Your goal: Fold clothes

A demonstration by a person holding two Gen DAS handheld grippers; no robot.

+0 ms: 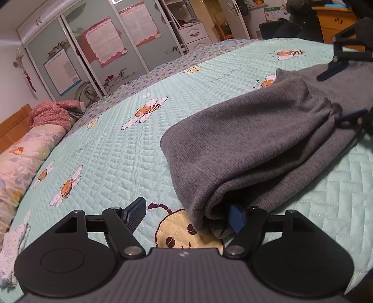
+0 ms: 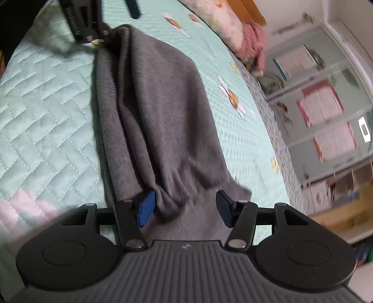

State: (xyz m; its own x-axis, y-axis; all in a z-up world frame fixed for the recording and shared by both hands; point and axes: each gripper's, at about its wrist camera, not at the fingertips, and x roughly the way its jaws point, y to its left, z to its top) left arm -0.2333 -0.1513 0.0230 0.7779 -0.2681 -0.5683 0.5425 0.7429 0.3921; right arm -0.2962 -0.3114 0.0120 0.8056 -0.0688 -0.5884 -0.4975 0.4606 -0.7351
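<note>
A grey knitted garment (image 1: 256, 139) lies folded into a long bundle on the mint quilted bedspread (image 1: 116, 151). My left gripper (image 1: 186, 216) stands wide open at the bundle's near end. Its right pad (image 1: 236, 218) is tucked into the fold, and its left pad (image 1: 136, 213) hangs free over the quilt. At the other end my right gripper (image 2: 185, 207) is open, straddling the grey garment (image 2: 158, 105). Cloth bunches against its left pad (image 2: 146, 207), while its right pad (image 2: 225, 207) stands apart from it. The left gripper (image 2: 116, 23) shows at the garment's far end in the right wrist view.
A floral pillow (image 1: 25, 158) and a pink crumpled cloth (image 1: 53, 114) lie at the headboard end of the bed. Wardrobe doors (image 1: 98, 53) with posters stand beyond the bed. A white drawer unit (image 1: 194, 37) and a wooden desk (image 1: 335, 21) are further back.
</note>
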